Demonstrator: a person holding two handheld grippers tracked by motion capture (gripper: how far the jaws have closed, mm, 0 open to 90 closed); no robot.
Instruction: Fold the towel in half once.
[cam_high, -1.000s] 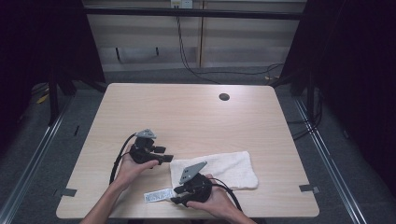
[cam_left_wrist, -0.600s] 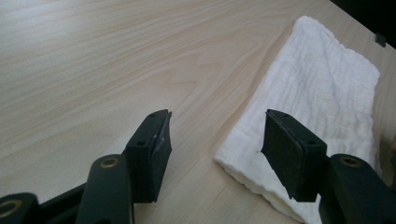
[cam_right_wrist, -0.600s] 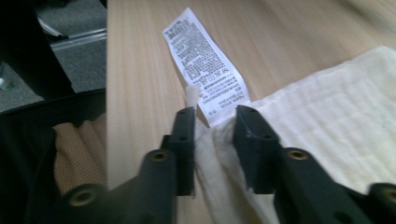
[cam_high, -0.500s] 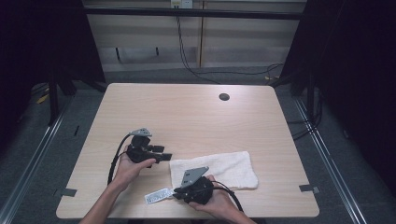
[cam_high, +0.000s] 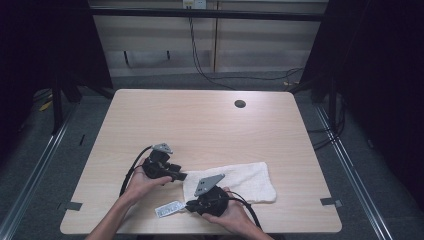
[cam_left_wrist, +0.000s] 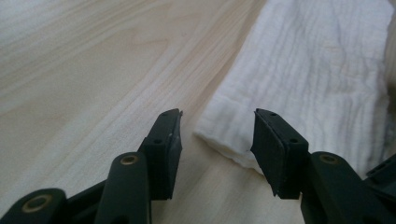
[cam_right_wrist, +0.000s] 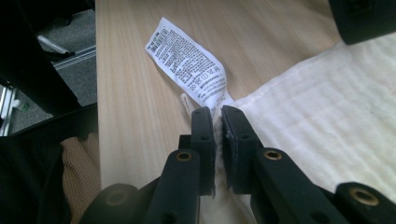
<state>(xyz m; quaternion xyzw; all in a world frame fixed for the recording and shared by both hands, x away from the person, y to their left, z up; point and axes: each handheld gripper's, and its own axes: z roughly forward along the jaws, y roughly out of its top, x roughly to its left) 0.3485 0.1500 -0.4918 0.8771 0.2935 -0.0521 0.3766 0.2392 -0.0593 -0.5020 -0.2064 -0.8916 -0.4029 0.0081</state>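
Observation:
A white towel (cam_high: 245, 181) lies flat near the table's front edge, with a printed care label (cam_high: 169, 208) at its front left corner. My right gripper (cam_high: 190, 205) is shut on that corner. In the right gripper view its jaws (cam_right_wrist: 218, 116) have just been closing and now pinch the towel's (cam_right_wrist: 327, 107) hem right beside the label (cam_right_wrist: 191, 65). My left gripper (cam_high: 181, 176) is at the towel's rear left corner. Its jaws (cam_left_wrist: 217, 135) have just been closing but stand apart, low over the table, with the corner of the towel (cam_left_wrist: 317, 84) between them and untouched.
The light wooden table (cam_high: 200, 130) has a dark round cable hole (cam_high: 240, 104) at the back. Black cables trail from both grippers toward the front edge. Grey floor and metal rails surround the table.
The left gripper has edged slightly toward the towel's rear left corner. The right hand has kept its place at the front corner by the label.

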